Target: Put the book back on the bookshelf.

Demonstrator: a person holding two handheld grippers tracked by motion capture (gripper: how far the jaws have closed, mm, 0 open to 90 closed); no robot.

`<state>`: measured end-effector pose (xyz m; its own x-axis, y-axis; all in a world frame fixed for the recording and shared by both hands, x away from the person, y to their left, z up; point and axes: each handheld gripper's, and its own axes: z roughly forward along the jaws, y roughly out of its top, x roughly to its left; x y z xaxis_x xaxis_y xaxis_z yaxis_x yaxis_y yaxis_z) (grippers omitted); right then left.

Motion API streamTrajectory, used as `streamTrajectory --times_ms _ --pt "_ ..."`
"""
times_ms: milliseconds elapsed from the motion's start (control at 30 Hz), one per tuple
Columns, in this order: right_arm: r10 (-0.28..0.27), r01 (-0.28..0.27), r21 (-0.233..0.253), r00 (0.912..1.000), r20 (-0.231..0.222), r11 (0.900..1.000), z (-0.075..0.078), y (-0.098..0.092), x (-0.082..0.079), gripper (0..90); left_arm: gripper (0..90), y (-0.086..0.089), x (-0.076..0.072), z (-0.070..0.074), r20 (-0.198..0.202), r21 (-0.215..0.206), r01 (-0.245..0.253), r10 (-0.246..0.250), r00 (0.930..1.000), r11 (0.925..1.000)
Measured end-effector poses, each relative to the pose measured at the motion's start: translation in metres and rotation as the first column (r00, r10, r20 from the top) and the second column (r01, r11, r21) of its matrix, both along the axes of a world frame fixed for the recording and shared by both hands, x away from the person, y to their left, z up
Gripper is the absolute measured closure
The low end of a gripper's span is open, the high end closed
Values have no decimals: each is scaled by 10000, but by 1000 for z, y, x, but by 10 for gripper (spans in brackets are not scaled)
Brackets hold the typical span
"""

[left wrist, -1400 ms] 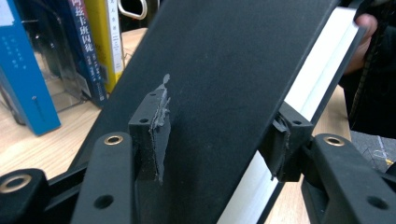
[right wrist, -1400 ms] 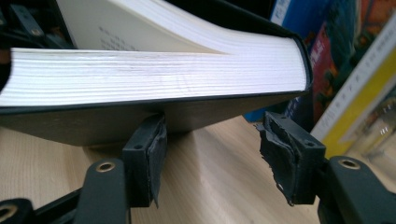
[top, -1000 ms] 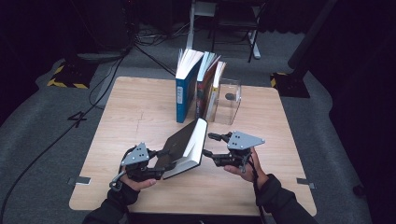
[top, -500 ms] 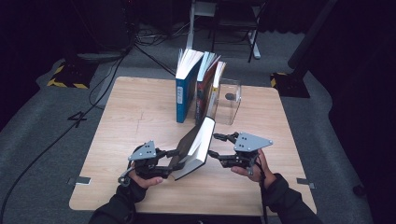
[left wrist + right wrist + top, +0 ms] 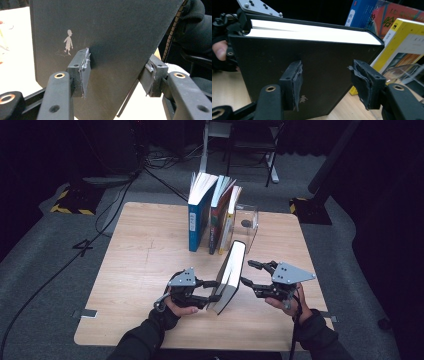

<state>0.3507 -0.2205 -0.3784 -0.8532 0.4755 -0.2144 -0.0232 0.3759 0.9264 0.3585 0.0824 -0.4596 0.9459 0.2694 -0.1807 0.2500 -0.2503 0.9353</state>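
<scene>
While the pale wooden table [image 5: 140,270] carries everything in the high view, a row of upright books stands at its far middle: a tall blue hardback [image 5: 198,217], a red-covered book [image 5: 218,222] and a yellow paperback [image 5: 229,220], with a clear acrylic bookend [image 5: 248,222] just to their right. Nearer the person, a thick black hardcover book [image 5: 229,277] stands on its lower edge, tilted, white page block facing up and to the right, its far end close to the bookend. It sits between the two tools.

From the left, the left gripper [image 5: 210,291] reaches the book's dark cover; its jaws are spread wide, and the left gripper view shows the black cover [image 5: 112,37], stamped with a small silver walking figure [image 5: 68,42], lying in front of both pads rather than pinched between them. Whether the pads press the cover I cannot tell.

From the right, the right gripper [image 5: 250,275] is likewise spread apart, its tips just beside the page side of the book. Its own view shows the black cover [image 5: 312,62] and white pages [image 5: 312,32] ahead of the parted pads, with the other hand [image 5: 219,51] behind the book.
</scene>
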Motion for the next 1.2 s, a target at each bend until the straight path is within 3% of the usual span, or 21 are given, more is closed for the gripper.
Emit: streamTrajectory --times_ms 167,233,400,567,800,867,933,1033,1100,1200 --pt "127 -126 76 9998 -132 9999 -2 3 -1 385 494 1 -7 5 505 374 -196 177 9986 9991" --pt "132 -132 32 9999 15 9999 -3 5 -3 379 445 2 -11 7 711 715 -86 35 9975 9974" --pt "309 -309 -58 9995 -47 9995 -10 10 -4 364 285 -10 -29 1 1355 1883 -693 440 9898 9797" --pt "450 -452 -152 9989 -129 9989 -15 14 -5 355 195 -20 -34 -5 1500 2052 -1371 1073 9828 9691" --pt "430 -435 -194 9987 -278 9989 -26 23 -3 332 156 -31 -36 -12 1538 1831 -2530 2265 9618 9500" --pt "349 -353 -144 9991 -260 9993 -28 26 -4 338 156 -35 -36 -13 1718 1836 -2931 2630 9494 9383" --pt "330 -332 -96 9992 -225 9994 -29 27 -4 344 172 -40 -38 -15 2063 1950 -3474 3079 9288 9172" --pt "268 -269 -29 9994 -214 9996 -31 30 -4 343 201 -42 -37 -17 1911 1700 -3877 3557 9149 9060" --pt "243 -243 10 9995 -202 9997 -31 31 -4 333 231 -43 -35 -17 1795 1502 -3993 3722 9106 9044" --pt "238 -237 39 9995 -205 9997 -32 31 -4 324 232 -44 -34 -17 1796 1526 -4080 3807 9071 9001"
